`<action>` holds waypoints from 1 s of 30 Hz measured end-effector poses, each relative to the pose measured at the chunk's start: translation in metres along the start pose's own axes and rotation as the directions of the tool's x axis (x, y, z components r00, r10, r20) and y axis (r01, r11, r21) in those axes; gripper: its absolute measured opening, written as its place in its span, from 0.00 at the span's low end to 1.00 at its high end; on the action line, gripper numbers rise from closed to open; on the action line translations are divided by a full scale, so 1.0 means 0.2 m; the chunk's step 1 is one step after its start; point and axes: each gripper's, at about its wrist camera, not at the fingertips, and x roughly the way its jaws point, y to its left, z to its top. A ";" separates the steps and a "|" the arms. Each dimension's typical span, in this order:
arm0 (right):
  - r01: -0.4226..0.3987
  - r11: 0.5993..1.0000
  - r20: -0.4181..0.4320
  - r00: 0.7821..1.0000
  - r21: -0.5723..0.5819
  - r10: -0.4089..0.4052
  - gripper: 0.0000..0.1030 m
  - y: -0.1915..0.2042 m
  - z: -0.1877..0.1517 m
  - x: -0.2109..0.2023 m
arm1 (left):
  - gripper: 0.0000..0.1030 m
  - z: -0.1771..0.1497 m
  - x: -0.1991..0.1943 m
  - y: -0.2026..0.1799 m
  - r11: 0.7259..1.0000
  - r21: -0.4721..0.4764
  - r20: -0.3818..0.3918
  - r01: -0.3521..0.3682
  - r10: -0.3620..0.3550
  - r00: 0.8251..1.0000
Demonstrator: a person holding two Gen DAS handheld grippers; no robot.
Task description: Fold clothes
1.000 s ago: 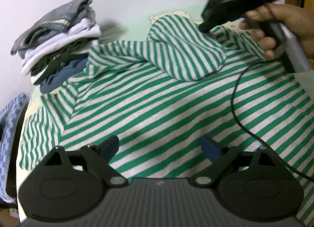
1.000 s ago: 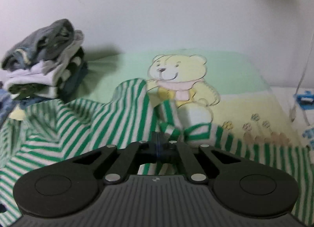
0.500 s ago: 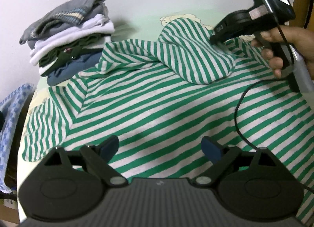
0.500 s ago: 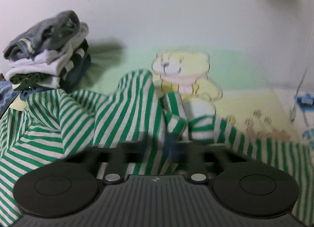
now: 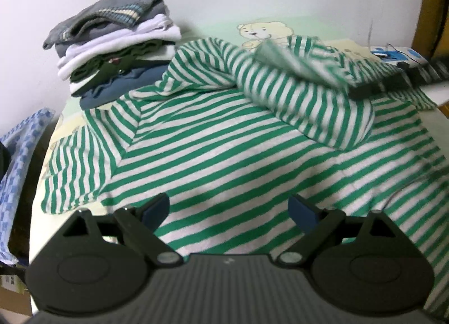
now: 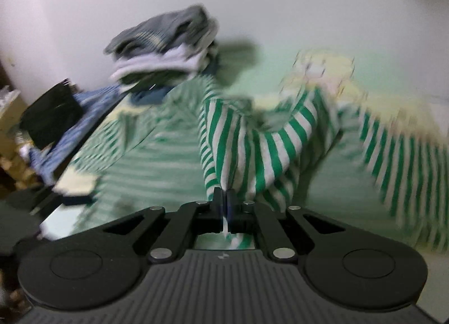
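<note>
A green-and-white striped shirt (image 5: 224,153) lies spread over the table, one sleeve at the left, its far right part folded over the body. My left gripper (image 5: 228,209) hovers open over the shirt's near hem, nothing between its blue pads. My right gripper (image 6: 224,197) is shut on a pinched fold of the striped shirt (image 6: 252,150) and holds it lifted off the table; this view is blurred by motion. In the left wrist view the right gripper (image 5: 376,87) shows as a dark blur at the shirt's far right.
A stack of folded clothes (image 5: 118,43) with a grey sweater on top stands at the back left by the wall. A blue checked cloth (image 5: 19,161) hangs off the left edge. The table cover with a bear print (image 5: 263,32) shows behind. A blue-and-white item (image 5: 398,54) lies far right.
The right gripper has swept sideways, dragging the pinched shirt part over the body; the hand holding it has left the left wrist view. The left gripper has pulled back slightly, still open.
</note>
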 end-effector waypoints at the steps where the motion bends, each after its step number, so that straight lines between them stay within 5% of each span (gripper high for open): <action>1: -0.009 1.000 -0.020 1.000 0.009 0.009 0.02 0.01 -0.04 -0.01 | 0.90 -0.01 -0.01 0.00 1.000 0.006 -0.001 0.008 -0.008 1.000; 8: 0.015 1.000 -0.165 0.986 0.022 -0.011 0.03 0.05 -0.29 0.02 | 0.91 -0.10 -0.05 -0.04 0.997 0.064 -0.024 0.041 -0.040 0.999; 11: 0.051 0.998 -0.087 0.995 -0.046 -0.055 0.15 0.09 -0.28 -0.04 | 0.91 -0.11 -0.06 -0.05 0.996 0.063 -0.029 0.059 -0.057 0.998; 13: 0.097 0.990 -0.027 0.995 -0.106 -0.100 0.39 0.13 -0.24 -0.05 | 0.91 -0.10 -0.05 -0.04 0.995 0.040 -0.028 0.086 -0.085 0.996; 16: 0.148 0.968 0.051 0.989 -0.201 -0.141 0.47 0.19 -0.19 0.02 | 0.91 -0.05 -0.06 -0.06 0.994 0.019 -0.007 0.111 -0.111 0.994; 20: 0.226 0.949 0.095 0.973 -0.218 -0.210 0.42 0.18 -0.18 0.15 | 0.92 -0.01 -0.08 -0.08 0.995 0.033 0.027 0.091 -0.092 0.995; 21: 0.238 0.952 0.074 0.971 -0.192 -0.228 0.32 0.16 -0.17 0.18 | 0.93 -0.01 -0.08 -0.09 0.996 0.037 0.029 0.086 -0.087 0.996; 22: 0.232 0.960 0.059 0.973 -0.156 -0.225 0.07 0.14 -0.17 0.19 | 0.94 -0.01 -0.09 -0.09 0.996 0.040 0.030 0.080 -0.081 0.996; 30: 0.128 0.984 0.160 0.981 -0.125 -0.107 0.07 0.17 -0.12 -0.08 | 0.94 -0.07 -0.08 -0.02 0.998 0.004 -0.001 0.070 -0.070 0.998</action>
